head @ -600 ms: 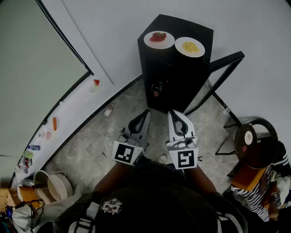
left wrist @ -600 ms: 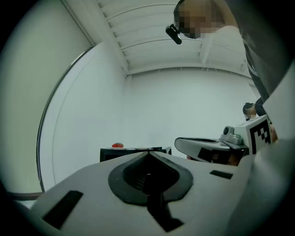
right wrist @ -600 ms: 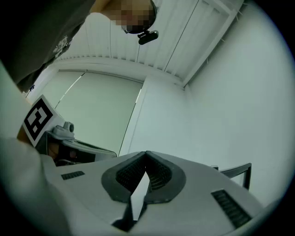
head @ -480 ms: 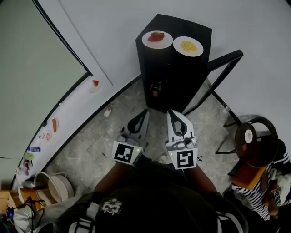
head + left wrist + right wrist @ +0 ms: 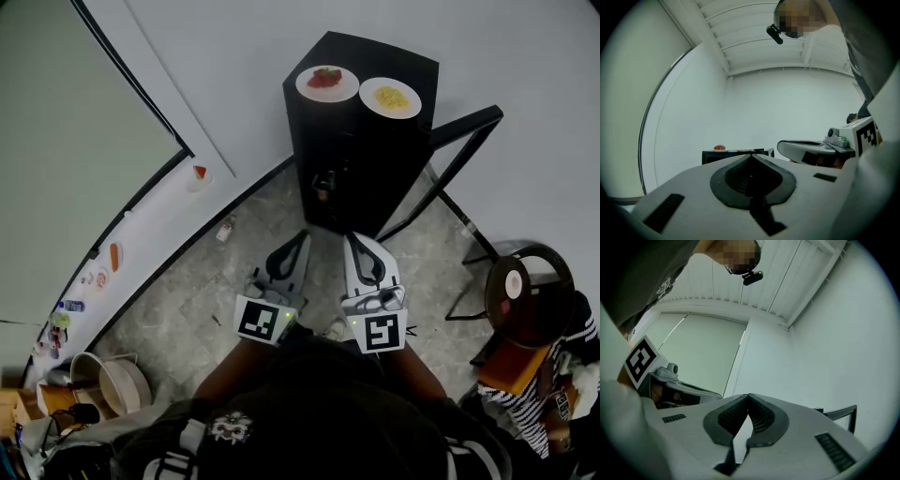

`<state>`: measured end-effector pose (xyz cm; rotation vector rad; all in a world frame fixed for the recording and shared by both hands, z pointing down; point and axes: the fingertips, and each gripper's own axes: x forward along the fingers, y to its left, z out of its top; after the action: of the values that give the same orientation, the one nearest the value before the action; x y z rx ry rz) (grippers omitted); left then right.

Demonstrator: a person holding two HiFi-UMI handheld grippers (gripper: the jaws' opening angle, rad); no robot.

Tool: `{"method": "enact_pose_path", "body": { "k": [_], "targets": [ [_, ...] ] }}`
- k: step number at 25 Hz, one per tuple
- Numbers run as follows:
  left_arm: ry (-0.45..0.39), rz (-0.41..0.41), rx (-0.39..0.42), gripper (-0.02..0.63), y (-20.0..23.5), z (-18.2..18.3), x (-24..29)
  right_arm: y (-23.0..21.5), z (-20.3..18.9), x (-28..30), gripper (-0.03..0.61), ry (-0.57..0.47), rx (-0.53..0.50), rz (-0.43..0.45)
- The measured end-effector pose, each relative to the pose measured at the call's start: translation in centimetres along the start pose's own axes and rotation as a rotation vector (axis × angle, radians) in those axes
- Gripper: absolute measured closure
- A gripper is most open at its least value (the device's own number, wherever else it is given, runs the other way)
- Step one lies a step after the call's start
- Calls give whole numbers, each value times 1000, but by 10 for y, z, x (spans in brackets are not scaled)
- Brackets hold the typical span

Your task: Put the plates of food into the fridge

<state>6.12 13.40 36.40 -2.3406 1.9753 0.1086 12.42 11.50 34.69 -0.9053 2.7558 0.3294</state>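
A small black fridge (image 5: 361, 141) stands against the white wall, its door closed. On its top sit two white plates: one with red food (image 5: 327, 82) on the left, one with yellow food (image 5: 391, 97) on the right. The red-food plate (image 5: 719, 148) also shows far off in the left gripper view. My left gripper (image 5: 302, 234) and right gripper (image 5: 354, 233) are held side by side in front of the fridge, low and a short way back from it. Both are shut with nothing between the jaws.
A black metal frame (image 5: 459, 150) leans to the right of the fridge. A round dark stool (image 5: 527, 295) stands at the right. Small items lie along the white ledge (image 5: 141, 225) at the left. Buckets (image 5: 112, 380) sit at the lower left.
The view has shifted slightly; both grippers stay shut in much the same place in front of the fridge.
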Motion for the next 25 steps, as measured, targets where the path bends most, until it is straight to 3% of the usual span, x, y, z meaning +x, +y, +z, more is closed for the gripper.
{"method": "enact_pose_path", "body": {
  "k": [10,25],
  "targets": [
    [6,2,-7,592,0,3,-4,-3,8,-5,554,-11,11,-21],
    [-2,-84,-15,592,29,7,52,-31,0,34,554,1,-18,-61]
  ]
}}
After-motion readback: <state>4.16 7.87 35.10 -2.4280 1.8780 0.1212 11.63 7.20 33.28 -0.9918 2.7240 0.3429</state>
